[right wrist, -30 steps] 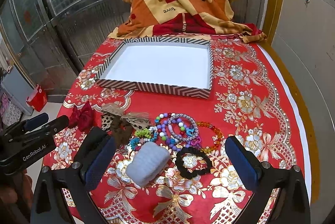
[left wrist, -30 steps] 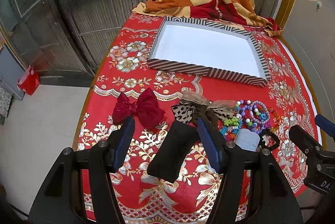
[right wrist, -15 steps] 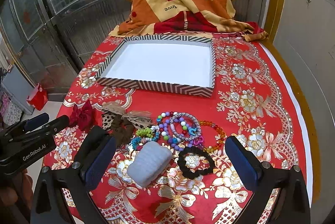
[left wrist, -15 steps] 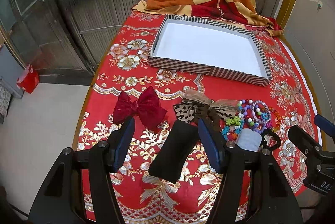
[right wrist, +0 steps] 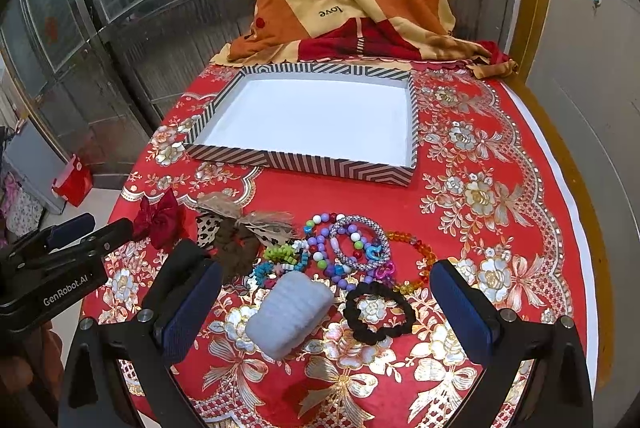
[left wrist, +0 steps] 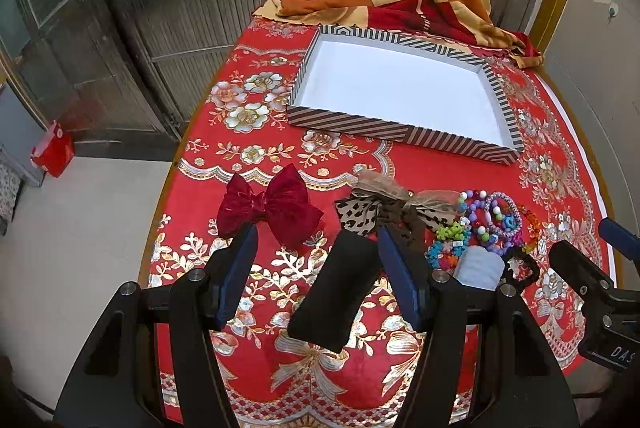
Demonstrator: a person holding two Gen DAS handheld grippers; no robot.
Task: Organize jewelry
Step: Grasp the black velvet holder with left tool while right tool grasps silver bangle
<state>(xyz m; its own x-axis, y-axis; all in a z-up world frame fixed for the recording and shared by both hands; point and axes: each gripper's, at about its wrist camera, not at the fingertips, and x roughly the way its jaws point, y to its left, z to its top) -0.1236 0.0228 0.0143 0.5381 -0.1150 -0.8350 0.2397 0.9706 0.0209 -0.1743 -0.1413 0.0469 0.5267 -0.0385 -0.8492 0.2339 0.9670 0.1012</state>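
A striped tray (left wrist: 400, 134) with a white, empty floor lies mid-table; it also shows in the right wrist view (right wrist: 304, 162). Near me lie a red bow (left wrist: 272, 210), a leopard-and-brown bow (left wrist: 384, 208), a black pouch (left wrist: 340, 290), a pale blue scrunchie (right wrist: 290, 312), a pile of bead bracelets (right wrist: 348, 246), an amber bracelet (right wrist: 416, 260) and a black bead bracelet (right wrist: 378, 312). My left gripper (left wrist: 318, 274) is open, above the black pouch. My right gripper (right wrist: 328, 312) is open wide, above the scrunchie and black bracelet.
A red and gold floral cloth (right wrist: 480, 188) covers the table. A folded orange and cream blanket (right wrist: 352, 0) is heaped at the far end behind the tray. Metal doors stand to the left and a red bag (left wrist: 52, 150) sits on the floor.
Both grippers have moved slightly forward toward the jewelry. Nothing was picked up and the jaws kept their opening.
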